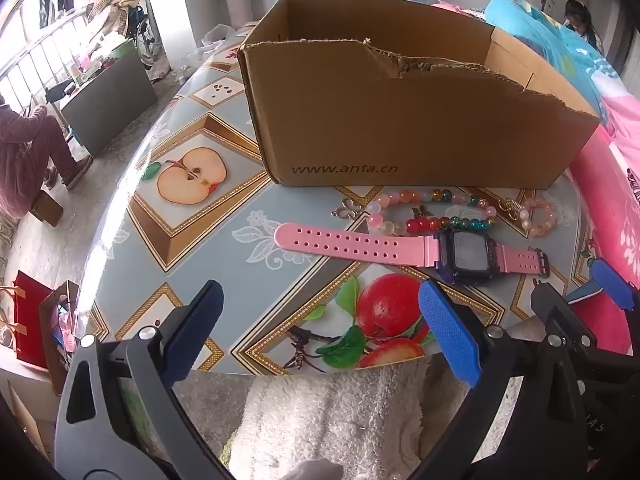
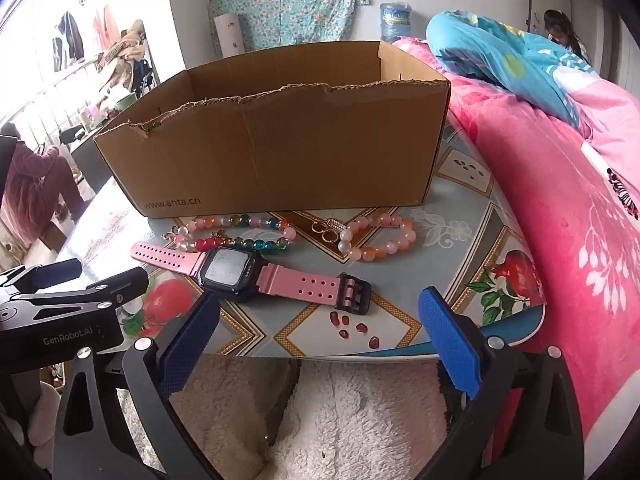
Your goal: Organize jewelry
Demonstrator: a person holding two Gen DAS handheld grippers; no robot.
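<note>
Flat, pink-strapped watch (image 2: 236,274) beside beads (image 2: 378,238)

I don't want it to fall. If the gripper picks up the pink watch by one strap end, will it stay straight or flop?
The pink watch would probably droop: its straps look like thin, bendy rubber. The dark case likely weighs most, so it would hang lowest.

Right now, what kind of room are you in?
Probably a bedroom in someone's home: a pink blanket on what looks like a bed beside the table, clothes hanging by the window, and a water jug against the wall.
</note>
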